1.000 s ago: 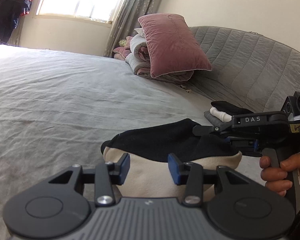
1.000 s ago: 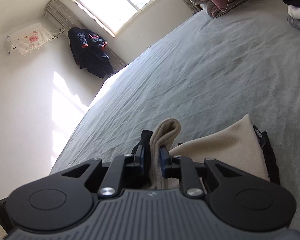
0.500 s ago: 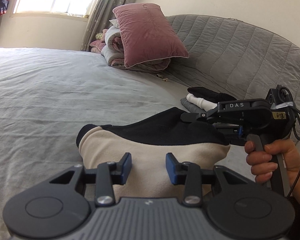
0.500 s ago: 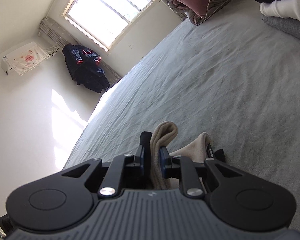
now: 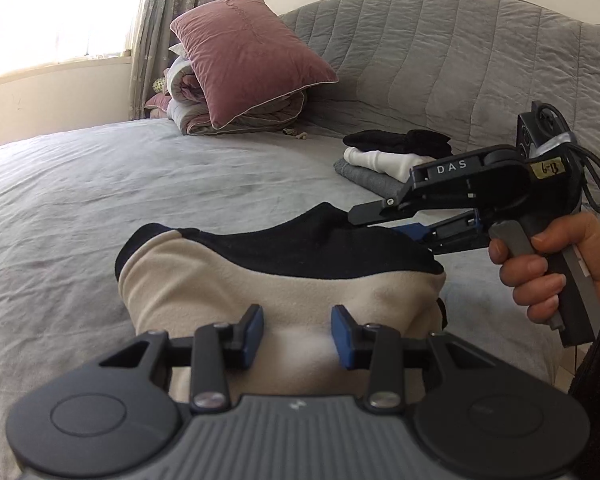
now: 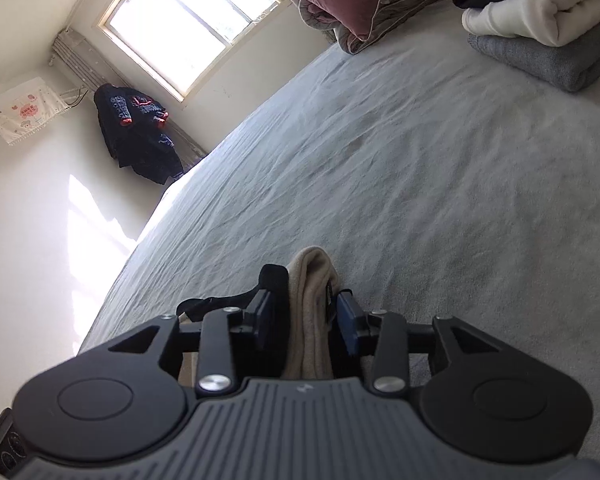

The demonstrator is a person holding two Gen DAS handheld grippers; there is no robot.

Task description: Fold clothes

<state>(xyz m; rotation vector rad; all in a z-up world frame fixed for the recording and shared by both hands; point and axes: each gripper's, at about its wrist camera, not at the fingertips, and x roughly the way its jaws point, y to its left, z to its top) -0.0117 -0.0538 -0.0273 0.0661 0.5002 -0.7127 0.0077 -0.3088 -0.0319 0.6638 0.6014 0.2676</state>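
A beige and black fleece garment [image 5: 284, 292] lies bunched on the grey bed sheet [image 5: 100, 200]. My left gripper [image 5: 297, 334] hovers open just above its beige near side, nothing between the blue pads. My right gripper [image 5: 396, 224], held by a hand [image 5: 540, 272], reaches in from the right at the garment's black far edge. In the right wrist view a fold of the garment [image 6: 310, 312] stands between the parted fingers of the right gripper [image 6: 307, 320], and the pads have gaps beside the cloth.
A stack of folded clothes [image 5: 388, 156], black on white on grey, sits at the bed's right near the quilted headboard [image 5: 460, 60]. A pink pillow [image 5: 248, 60] rests on a rolled quilt at the back. A dark jacket [image 6: 136, 136] hangs by the window.
Both grippers carried the garment to the right, nearer the folded stack. The right gripper's fingers, shut on the fold before, have spread apart. The left stays open.
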